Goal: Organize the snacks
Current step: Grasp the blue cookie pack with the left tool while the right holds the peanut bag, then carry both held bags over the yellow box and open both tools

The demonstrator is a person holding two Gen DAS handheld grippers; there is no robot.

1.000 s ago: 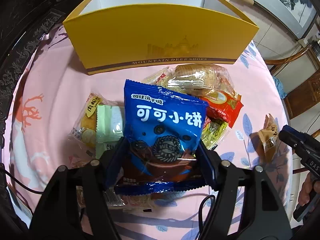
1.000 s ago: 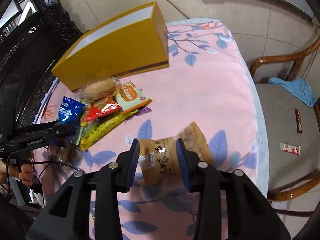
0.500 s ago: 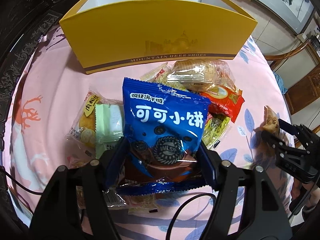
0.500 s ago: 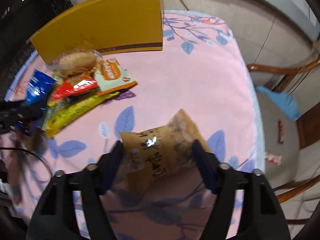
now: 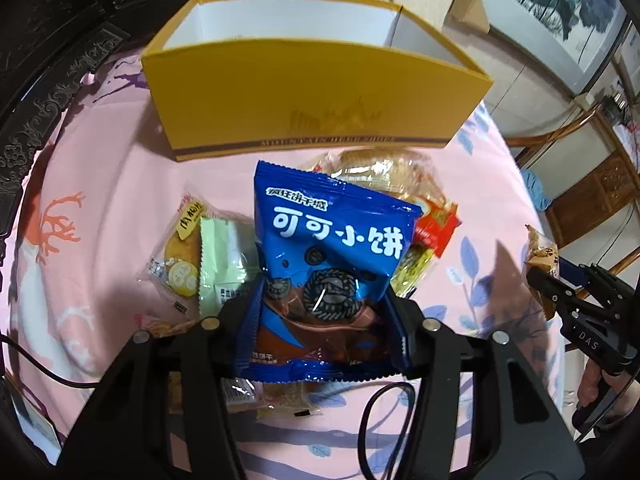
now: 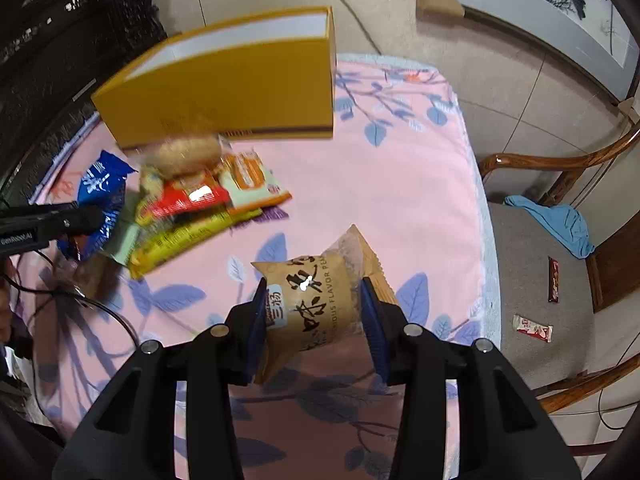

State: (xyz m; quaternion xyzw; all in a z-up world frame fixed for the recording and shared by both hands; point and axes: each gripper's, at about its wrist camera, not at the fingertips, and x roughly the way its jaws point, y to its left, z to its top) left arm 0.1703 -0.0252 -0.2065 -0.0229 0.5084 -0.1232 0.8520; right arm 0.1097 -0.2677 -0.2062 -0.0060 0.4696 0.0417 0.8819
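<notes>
Since a moment earlier both sets of jaws had been closing, and the right hand had lifted its catch clear of the cloth. The left gripper point(image 5: 324, 312) had pinched in on the lower half of the blue biscuit bag point(image 5: 332, 248), its sides creased between the pads, the packet standing upright above the pile. The right gripper point(image 6: 316, 320) was closed about halfway on the brown paper-wrapped pastry point(image 6: 316, 300), which was tilted and raised above the pink tablecloth point(image 6: 360, 184).

Just behind the blue bag lay the heap of snacks: a clear-wrapped bread roll point(image 5: 384, 172), a red packet point(image 5: 436, 228), a yellow-green packet point(image 5: 412, 268), and to the left a pale green packet point(image 5: 224, 256) beside a wrapped cake with a yellow label point(image 5: 180, 256). From the right wrist camera an orange-and-white packet point(image 6: 252, 180) showed at the pile's near edge. Beyond the pile stood the open yellow box point(image 5: 312, 92); nothing showed inside it. Off the table, a wooden chair point(image 6: 560, 264) held a blue cloth point(image 6: 560, 220) and two small wrapped bars point(image 6: 534, 328).
</notes>
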